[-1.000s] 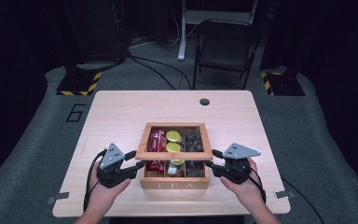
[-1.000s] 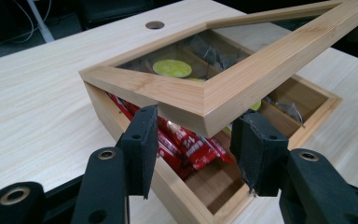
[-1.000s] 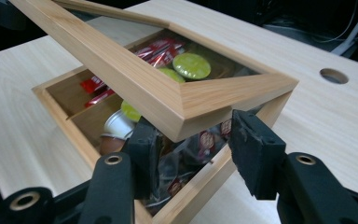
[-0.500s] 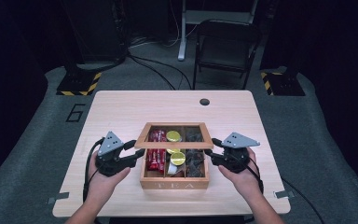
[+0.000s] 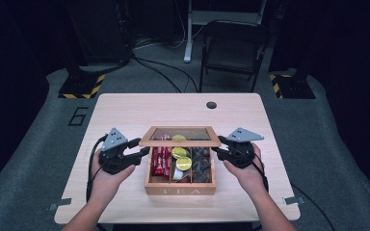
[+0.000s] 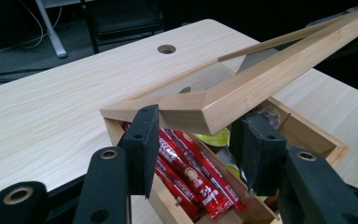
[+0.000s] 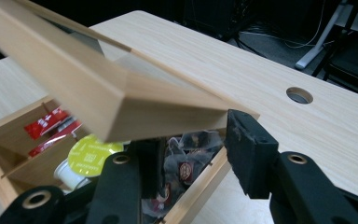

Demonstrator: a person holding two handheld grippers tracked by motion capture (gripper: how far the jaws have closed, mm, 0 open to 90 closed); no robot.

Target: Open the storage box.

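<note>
Holding the tea box (image 5: pixel 180 185) lid (image 5: pixel 180 136) tilted up above the open box, mid-bench (image 5: pixel 125 108). Left gripper (image 6: pixel 193 140) spread apart, flanking the lid's left corner; right gripper (image 7: pixel 193 140) likewise parted around the right corner — contact hard to confirm. Showing red sachets (image 6: pixel 191 175), yellow-green capsules (image 5: pixel 183 162), dark packets (image 7: pixel 184 170) below; back compartments hiding under the lid, glass pane blurring.

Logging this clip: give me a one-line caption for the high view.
Two hand-held tools, left and right, lift the lid off a wooden tea box.
</note>
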